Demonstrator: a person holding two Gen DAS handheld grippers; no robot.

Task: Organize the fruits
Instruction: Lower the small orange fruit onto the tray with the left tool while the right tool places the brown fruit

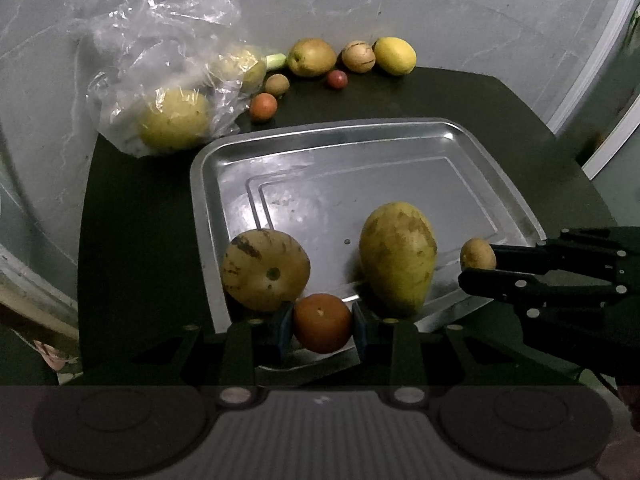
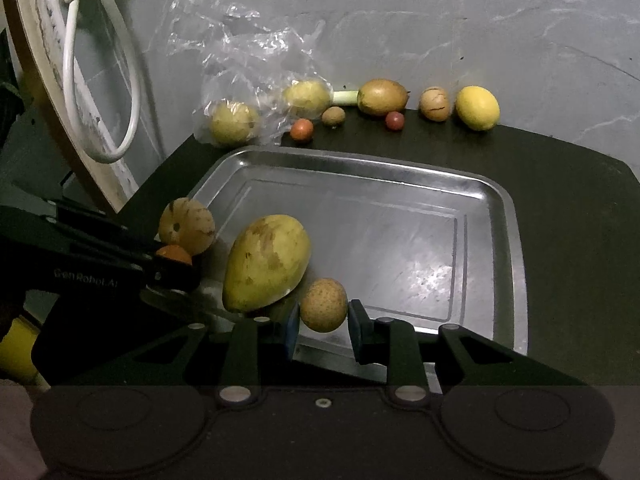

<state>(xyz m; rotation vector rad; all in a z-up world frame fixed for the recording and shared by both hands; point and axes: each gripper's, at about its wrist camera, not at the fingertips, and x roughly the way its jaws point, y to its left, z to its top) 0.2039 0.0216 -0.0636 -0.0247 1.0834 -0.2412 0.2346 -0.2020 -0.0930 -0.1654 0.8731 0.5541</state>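
Observation:
A steel tray (image 1: 320, 132) (image 2: 360, 164) lies on a dark table. On its near side rest a yellow mango (image 1: 398, 256) (image 2: 266, 262) and a round striped yellow fruit (image 1: 264, 270) (image 2: 187, 226). My left gripper (image 1: 322, 328) (image 2: 176, 270) is shut on an orange fruit (image 1: 322, 322) (image 2: 173, 254) at the tray's near rim, between those two. My right gripper (image 2: 324, 322) (image 1: 478, 268) is shut on a small brown fruit (image 2: 324, 304) (image 1: 478, 255) just right of the mango, over the tray's near edge.
Along the back wall sit a lemon (image 1: 394, 56), a striped round fruit (image 1: 359, 56), a pear-like fruit (image 1: 312, 57), a small red fruit (image 1: 337, 79), a brown fruit (image 1: 277, 84) and an orange one (image 1: 263, 107). A clear plastic bag (image 1: 160, 60) holds yellow fruits at back left. A white hose (image 2: 104, 92) hangs left.

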